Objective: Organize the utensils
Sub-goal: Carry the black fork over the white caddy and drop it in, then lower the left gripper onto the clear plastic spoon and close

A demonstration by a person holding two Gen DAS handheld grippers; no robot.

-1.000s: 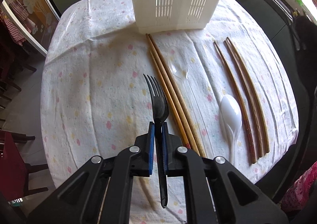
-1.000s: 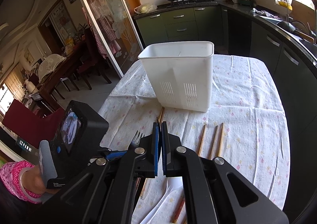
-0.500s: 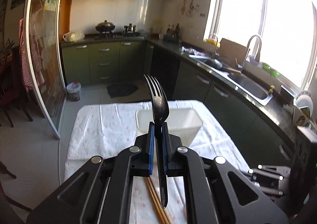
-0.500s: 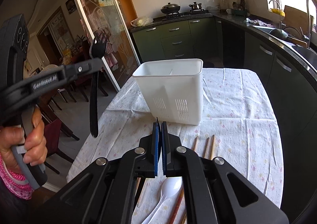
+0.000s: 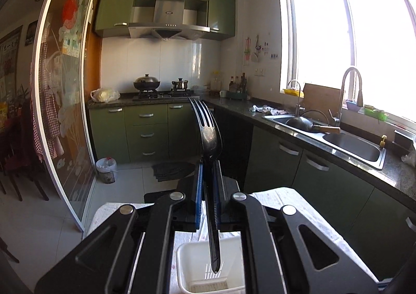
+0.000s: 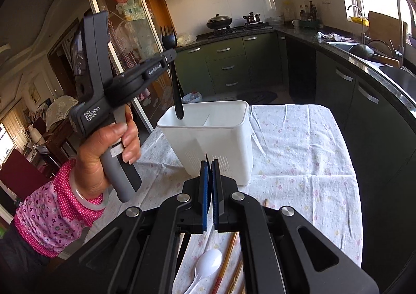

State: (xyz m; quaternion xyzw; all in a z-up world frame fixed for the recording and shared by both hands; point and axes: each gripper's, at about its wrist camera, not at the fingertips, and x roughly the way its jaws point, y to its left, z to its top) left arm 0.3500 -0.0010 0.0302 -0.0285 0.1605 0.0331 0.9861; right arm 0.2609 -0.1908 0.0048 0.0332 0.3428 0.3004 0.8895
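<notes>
Revealing the hand (image 6: 109,153) — right view alone — fork (image 6: 174,78) over holder (image 6: 208,138).

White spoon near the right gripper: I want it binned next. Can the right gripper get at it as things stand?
Probably yes: the white spoon lies uncovered on the cloth just below the right gripper, whose jaws are shut and would need opening.

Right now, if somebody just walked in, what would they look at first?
Probably the black fork, held upright, prongs up, in the left gripper with its handle tip hanging just over the white utensil holder on the flowery tablecloth. Next, the hand in a pink sleeve gripping that tool. A white spoon and chopsticks still lie near the right gripper, whose fingers are shut on nothing.
</notes>
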